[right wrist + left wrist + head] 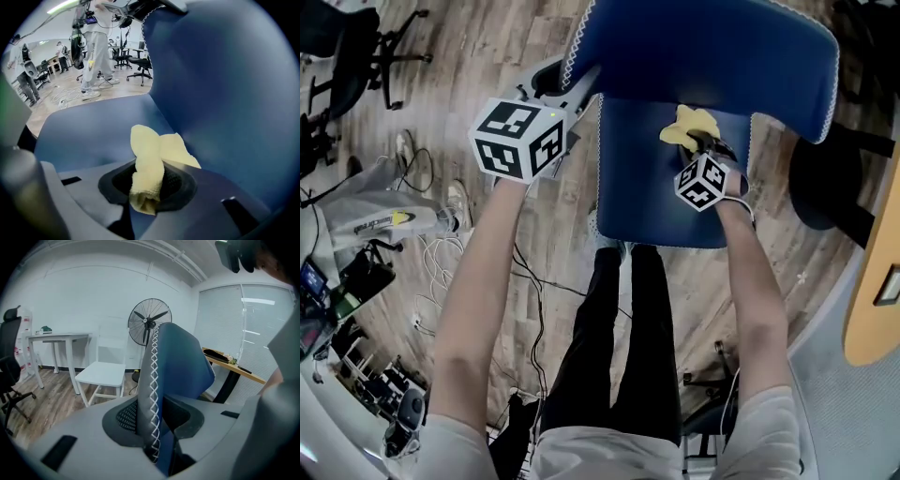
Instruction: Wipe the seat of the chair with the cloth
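The blue chair's seat (647, 202) lies below me, with its backrest (712, 47) at the far side. A yellow cloth (687, 127) rests on the seat near the backrest, and my right gripper (705, 148) is shut on it from above. In the right gripper view the cloth (147, 161) bunches up between the jaws of the right gripper (146, 199), over the seat (89, 133). My left gripper (579, 92) is shut on the backrest's left edge. In the left gripper view that white-stitched edge (154, 380) stands upright in the left gripper (157, 446).
A white chair (101, 373), a white table (58, 338) and a standing fan (149, 319) are beyond the backrest. Cables (431, 253) and black office chairs (356, 47) are on the wood floor at left. A wooden desk edge (877, 253) is at right. A person (96, 51) stands beyond the seat.
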